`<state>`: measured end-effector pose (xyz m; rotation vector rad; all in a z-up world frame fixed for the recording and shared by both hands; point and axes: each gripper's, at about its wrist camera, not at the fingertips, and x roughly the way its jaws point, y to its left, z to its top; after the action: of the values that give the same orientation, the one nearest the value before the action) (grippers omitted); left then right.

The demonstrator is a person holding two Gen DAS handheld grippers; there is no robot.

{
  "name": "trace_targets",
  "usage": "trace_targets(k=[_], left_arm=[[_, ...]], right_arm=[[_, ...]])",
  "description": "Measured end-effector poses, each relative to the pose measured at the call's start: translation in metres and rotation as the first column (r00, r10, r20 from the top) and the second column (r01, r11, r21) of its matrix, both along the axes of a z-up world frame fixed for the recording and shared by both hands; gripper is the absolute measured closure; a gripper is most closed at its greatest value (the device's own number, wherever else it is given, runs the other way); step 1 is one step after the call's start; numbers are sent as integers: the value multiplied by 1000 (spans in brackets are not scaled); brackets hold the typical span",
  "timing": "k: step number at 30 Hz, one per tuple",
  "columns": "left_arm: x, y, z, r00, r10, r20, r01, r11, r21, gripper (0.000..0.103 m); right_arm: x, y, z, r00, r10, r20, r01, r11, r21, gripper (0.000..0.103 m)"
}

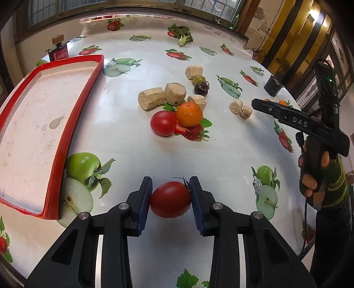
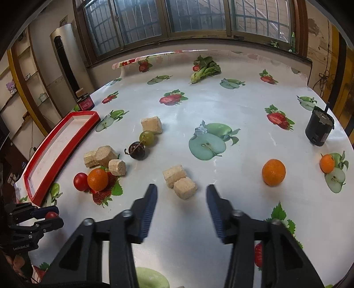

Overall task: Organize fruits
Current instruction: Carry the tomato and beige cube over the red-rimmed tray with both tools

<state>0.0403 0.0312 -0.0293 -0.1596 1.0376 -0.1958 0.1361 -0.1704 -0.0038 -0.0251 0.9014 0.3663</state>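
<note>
Soft, even indoor light; pale glare sheens the glossy fruit-printed white worktop (image 1: pixel 221 159) at both frames' centres; shadows faint; fisheye bending darkens the corners; the right black hand-held gripper (image 2: pixel 181 210) is motion-blurred at lower centre.

The table (image 2: pixel 221 110) carries a glossy white oilcloth printed with apples and strawberries. Beige cork-like cylindrical blocks (image 2: pixel 179 181) lie scattered near its centre, two of them touching. A leafy green vegetable (image 2: pixel 205 68) lies at the far edge. A dark cylindrical container (image 2: pixel 319 129) stands at the right edge. A red-labelled dark jar (image 2: pixel 85 102) stands at the far left. Barred windows (image 2: pixel 177 20) and a tall silver air-conditioner unit (image 2: pixel 68 59) stand behind.
</note>
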Motion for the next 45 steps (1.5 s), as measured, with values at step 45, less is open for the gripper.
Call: trace_targets(k=[45], left_arm=[[-34, 71, 35, 984, 139, 108, -143, 989, 33, 71]], right_arm=[[-77, 104, 19, 971, 239, -32, -234, 966, 112, 75]])
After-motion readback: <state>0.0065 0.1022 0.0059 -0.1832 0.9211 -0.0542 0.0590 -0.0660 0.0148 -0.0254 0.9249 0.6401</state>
